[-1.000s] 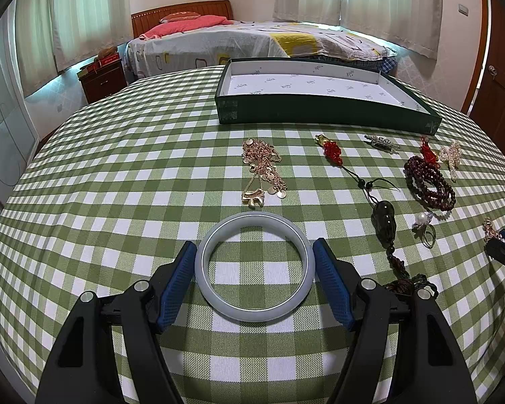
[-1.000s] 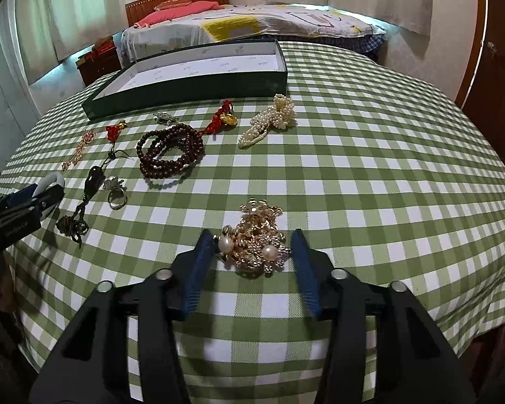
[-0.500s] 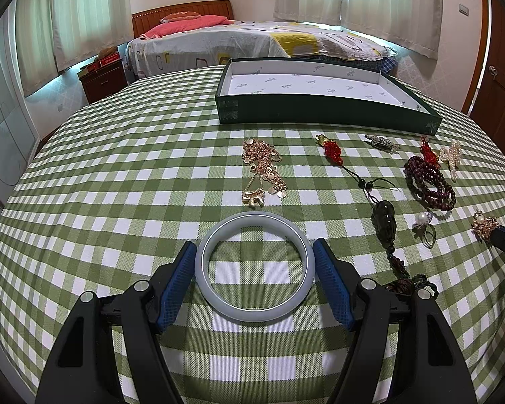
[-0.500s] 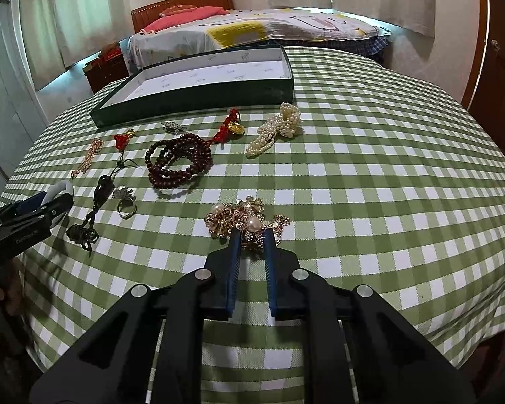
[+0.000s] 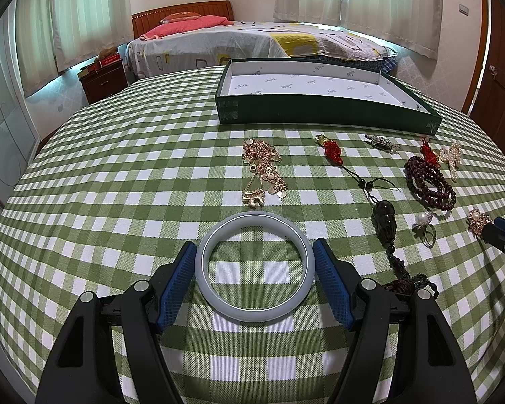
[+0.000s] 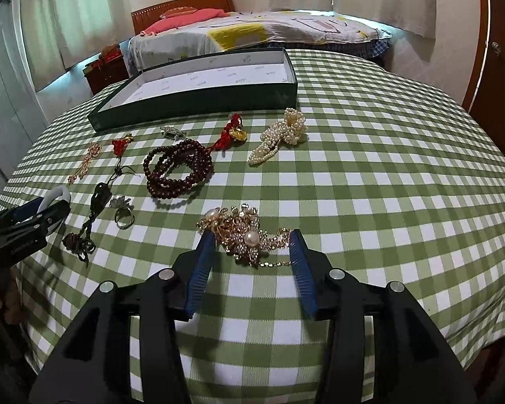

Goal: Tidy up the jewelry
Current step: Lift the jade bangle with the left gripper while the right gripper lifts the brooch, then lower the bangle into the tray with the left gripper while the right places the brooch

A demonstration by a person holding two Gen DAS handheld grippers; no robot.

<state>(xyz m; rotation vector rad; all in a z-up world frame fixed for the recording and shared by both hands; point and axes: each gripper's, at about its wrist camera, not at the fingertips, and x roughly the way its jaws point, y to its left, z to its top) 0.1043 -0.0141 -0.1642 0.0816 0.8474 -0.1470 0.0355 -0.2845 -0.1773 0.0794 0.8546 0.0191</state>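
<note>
— What's the left tool [image 5: 255, 269] doing?
— Spread wide around the pale bangle [image 5: 255, 266] lying flat on the checked surface [image 5: 118, 175], blue pads just beside its rim.
— And the right tool [image 6: 250, 247]?
— Apart too, either side of the gold pearl brooch [image 6: 242, 234]. The green tray [image 6: 198, 99] sits at the far edge.

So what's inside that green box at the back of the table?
The green box shows only its white printed lining; no jewelry is visible inside. Its near wall hides the strip of floor just behind it.
</note>
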